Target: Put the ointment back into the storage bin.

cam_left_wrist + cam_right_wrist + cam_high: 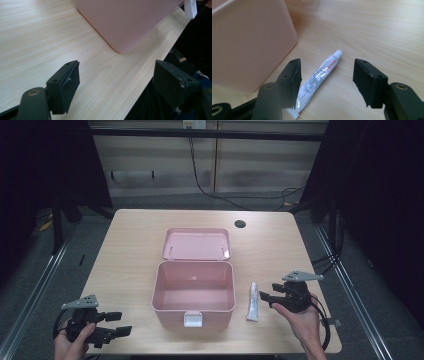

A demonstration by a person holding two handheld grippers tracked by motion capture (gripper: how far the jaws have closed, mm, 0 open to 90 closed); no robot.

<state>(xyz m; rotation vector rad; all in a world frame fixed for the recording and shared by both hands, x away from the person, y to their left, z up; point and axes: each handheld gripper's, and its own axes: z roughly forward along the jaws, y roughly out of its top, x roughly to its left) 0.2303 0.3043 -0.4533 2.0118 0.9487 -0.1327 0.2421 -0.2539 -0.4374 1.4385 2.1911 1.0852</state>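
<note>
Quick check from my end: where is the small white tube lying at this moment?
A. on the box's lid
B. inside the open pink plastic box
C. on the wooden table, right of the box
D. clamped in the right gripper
C: the small white tube lies flat on the wooden table beside the open pink plastic box, with the right gripper open above it.

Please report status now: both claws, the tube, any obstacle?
Left claw open, idle. Right claw open over tube. Tube flat beside pink box. Nothing blocking.

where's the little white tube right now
In the high view the white tube lies flat on the table, between the open pink box and the right gripper.
</note>
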